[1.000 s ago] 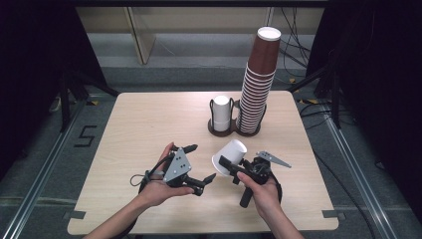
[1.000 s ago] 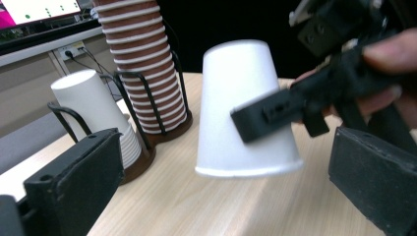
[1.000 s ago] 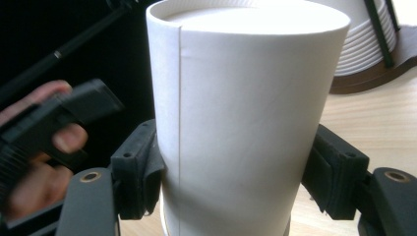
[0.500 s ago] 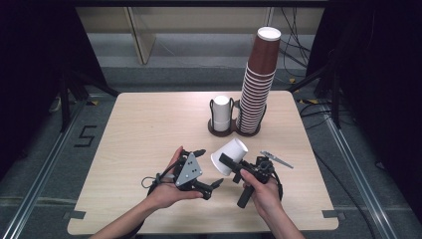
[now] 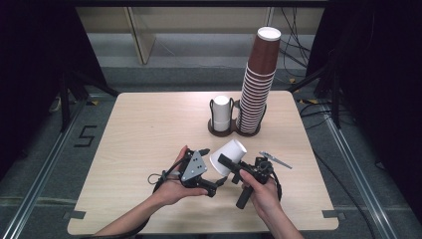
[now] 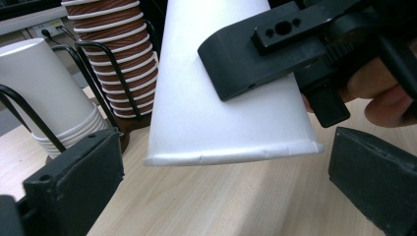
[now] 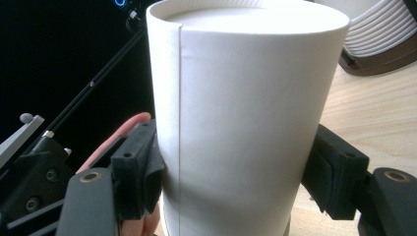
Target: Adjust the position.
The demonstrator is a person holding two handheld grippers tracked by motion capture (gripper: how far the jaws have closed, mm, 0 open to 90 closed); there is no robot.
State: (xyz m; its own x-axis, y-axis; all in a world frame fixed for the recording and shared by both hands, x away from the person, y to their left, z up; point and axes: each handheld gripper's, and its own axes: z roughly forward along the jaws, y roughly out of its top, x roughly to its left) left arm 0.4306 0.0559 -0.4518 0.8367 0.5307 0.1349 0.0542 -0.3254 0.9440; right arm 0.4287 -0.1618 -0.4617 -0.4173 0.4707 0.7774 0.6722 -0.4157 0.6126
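Movement over the last second has all been on the left side: our left gripper (image 5: 211,185) has slid from well left of the white cup (image 5: 230,155) to just beside its rim, while the right gripper (image 5: 235,169) has kept the cup in much the same spot, low over the near part of the table (image 5: 149,129).

We hold the cup tilted, its closed bottom pointing up and away toward the wire holder (image 5: 234,130) and its open rim facing down toward our left hand (image 5: 175,184). In the right gripper view the 2 jaws press on either side of the cup's (image 7: 246,123) wall, so that gripper is clamped on it. In the left gripper view the left jaws stand wide apart, 1 on each side of the cup's (image 6: 231,98) rolled rim and touching nothing, with the right gripper (image 6: 280,44) crossing the cup's wall above.

We judge this to be the approach to a handover or a 2-handed grip: the left jaws are lined up to straddle the rim but have not closed. The short white stack (image 5: 222,112) and tall brown stack (image 5: 259,79) in the holder sit well apart from the work and look undisturbed.
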